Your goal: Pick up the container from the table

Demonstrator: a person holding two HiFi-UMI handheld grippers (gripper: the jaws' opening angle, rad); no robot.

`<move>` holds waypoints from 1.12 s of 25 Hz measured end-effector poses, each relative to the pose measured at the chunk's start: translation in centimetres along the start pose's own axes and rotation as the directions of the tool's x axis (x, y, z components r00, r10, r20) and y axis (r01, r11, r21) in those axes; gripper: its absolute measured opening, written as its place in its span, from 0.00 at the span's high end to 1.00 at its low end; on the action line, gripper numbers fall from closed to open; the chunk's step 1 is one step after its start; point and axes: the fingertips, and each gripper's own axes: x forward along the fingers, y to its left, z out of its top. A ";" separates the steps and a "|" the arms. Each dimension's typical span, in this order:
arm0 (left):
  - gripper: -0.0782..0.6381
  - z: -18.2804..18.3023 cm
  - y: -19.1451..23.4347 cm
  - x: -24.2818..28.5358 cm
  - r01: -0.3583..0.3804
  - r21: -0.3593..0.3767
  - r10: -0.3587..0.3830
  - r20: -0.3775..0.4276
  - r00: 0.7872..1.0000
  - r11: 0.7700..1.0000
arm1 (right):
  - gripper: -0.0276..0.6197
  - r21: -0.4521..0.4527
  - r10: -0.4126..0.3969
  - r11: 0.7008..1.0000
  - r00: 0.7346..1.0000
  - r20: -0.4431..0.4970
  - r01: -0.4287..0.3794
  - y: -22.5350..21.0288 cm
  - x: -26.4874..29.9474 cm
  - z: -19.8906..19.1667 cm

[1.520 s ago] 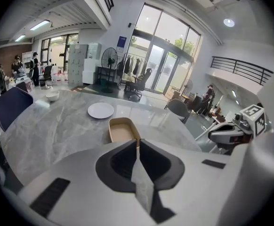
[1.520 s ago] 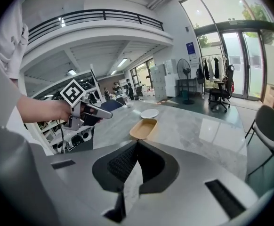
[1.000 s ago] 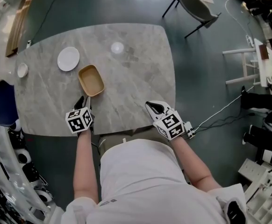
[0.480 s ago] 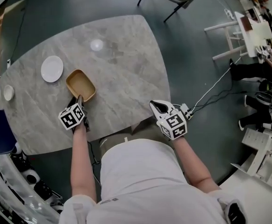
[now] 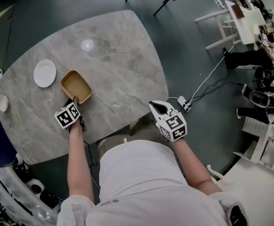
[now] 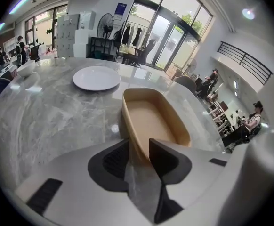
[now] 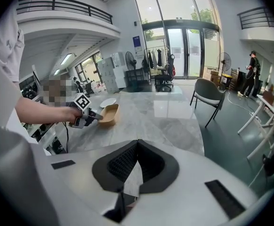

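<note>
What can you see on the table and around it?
table: one, grey marble, in front of the person.
container: one, tan, empty, near left part of the table.
plate: one, white, on the table, just past the container.
small bowl: one, white, by the table's left edge.
small round dish: one, white, far part of the table.
chair: one, dark grey, on the floor beyond the table.
power strip: one, white, on the floor to the right.
left gripper: one, white and black, jaws closing astride the container's near wall.
right gripper: one, white and black, jaws together, empty.
</note>
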 end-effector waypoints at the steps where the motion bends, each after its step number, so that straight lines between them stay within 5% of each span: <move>1: 0.71 0.0 -0.1 0.2 0.006 0.003 -0.006 -0.002 1.000 1.000 | 0.94 0.002 -0.004 1.000 1.000 -0.001 0.004 0.0 -0.1 -0.1; 9: 0.86 0.4 -0.5 0.3 0.025 0.030 -0.025 -0.003 1.000 0.999 | 0.94 0.007 -0.018 1.000 1.000 0.001 0.018 0.5 -0.6 -0.2; 28: 0.86 2.2 -1.0 -6.9 0.044 0.116 -0.055 0.089 0.994 0.992 | 0.94 -0.079 0.086 0.994 0.993 0.075 -0.080 4.2 1.3 4.4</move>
